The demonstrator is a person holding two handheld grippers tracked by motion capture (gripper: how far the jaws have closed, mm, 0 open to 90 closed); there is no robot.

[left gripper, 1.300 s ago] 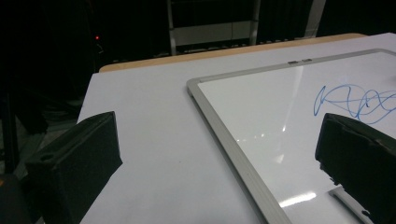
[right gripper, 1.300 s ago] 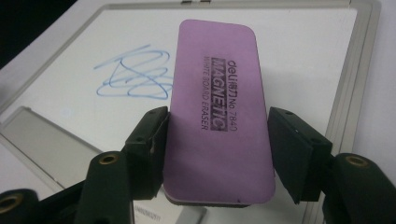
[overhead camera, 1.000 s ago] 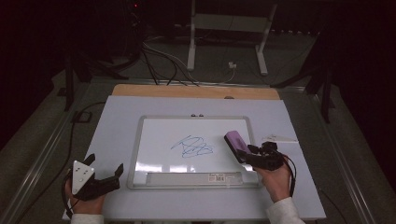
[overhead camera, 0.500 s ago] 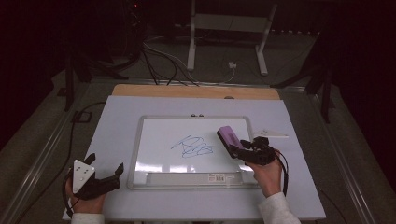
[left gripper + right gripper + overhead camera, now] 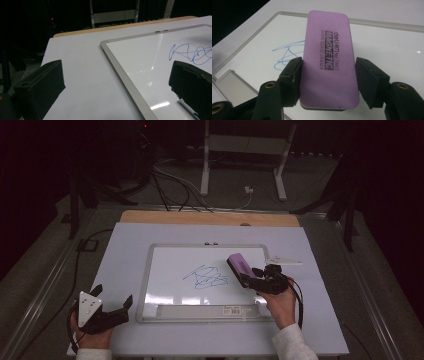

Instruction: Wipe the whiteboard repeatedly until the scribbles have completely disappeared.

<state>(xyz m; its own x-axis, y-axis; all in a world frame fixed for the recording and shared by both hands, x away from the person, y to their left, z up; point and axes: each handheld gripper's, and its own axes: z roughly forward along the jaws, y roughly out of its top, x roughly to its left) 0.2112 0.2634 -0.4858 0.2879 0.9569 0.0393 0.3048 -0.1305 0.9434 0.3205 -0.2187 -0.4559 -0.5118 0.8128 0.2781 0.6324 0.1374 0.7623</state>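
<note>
R gripper [image 5: 256, 279] clamps purple eraser [image 5: 239, 267] | L gripper [image 5: 111, 306] idle, jaws apart, empty | blue scribble [image 5: 206, 277] intact on whiteboard [image 5: 150, 270] | wiping not yet begun

bg: metal stand [image 5: 245, 157]; floor cables [image 5: 172, 182]; wood board [image 5: 210, 218]

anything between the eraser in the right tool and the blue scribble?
Nothing. In the high view, bare whiteboard separates the purple eraser, held by the right tool, from the blue scribble.
</note>
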